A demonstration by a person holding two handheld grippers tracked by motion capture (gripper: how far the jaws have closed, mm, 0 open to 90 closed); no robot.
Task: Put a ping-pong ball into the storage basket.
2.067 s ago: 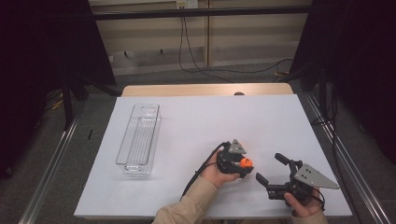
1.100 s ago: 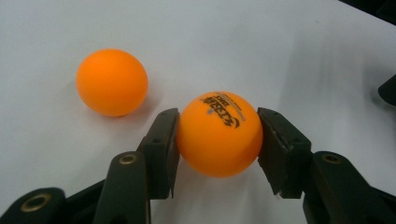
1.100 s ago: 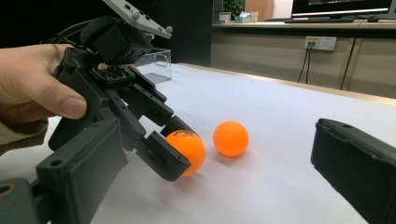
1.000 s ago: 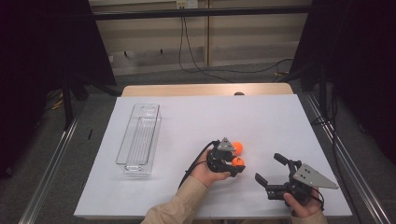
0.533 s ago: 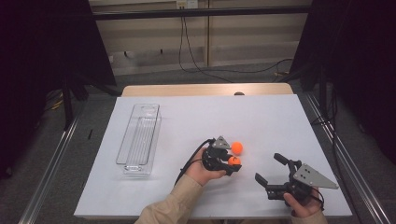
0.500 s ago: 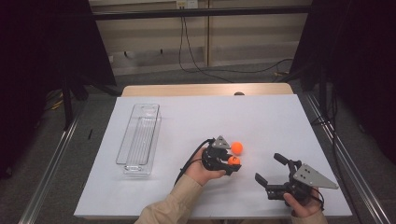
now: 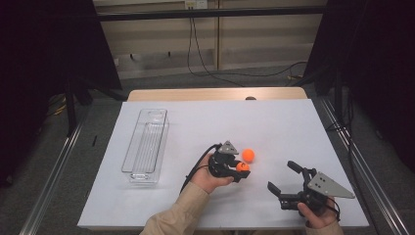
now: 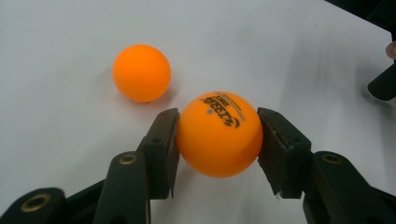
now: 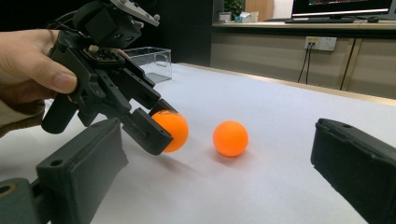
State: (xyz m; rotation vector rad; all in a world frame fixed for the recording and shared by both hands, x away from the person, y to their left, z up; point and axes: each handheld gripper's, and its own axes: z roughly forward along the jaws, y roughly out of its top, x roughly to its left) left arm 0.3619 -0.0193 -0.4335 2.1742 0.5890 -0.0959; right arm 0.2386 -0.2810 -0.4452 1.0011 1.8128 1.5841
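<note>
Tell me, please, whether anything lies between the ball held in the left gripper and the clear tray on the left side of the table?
Nothing visible does. The left gripper is shut on the printed orange ball, and bare white table lies between it and the clear tray. The other orange ball sits on the side away from the tray.

Black claws w/ brass screw holes, grey triangular top plates, black cables; beige sleeves.

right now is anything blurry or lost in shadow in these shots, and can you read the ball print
High view: table evenly lit, surroundings nearly black, balls too small for detail. Left gripper view: sharp; the held ball shows black print, legible as lettering but too small to read surely; soft shadow under the loose ball. Right gripper view: near jaws soft, balls fairly crisp, background monitor glaring.
</note>
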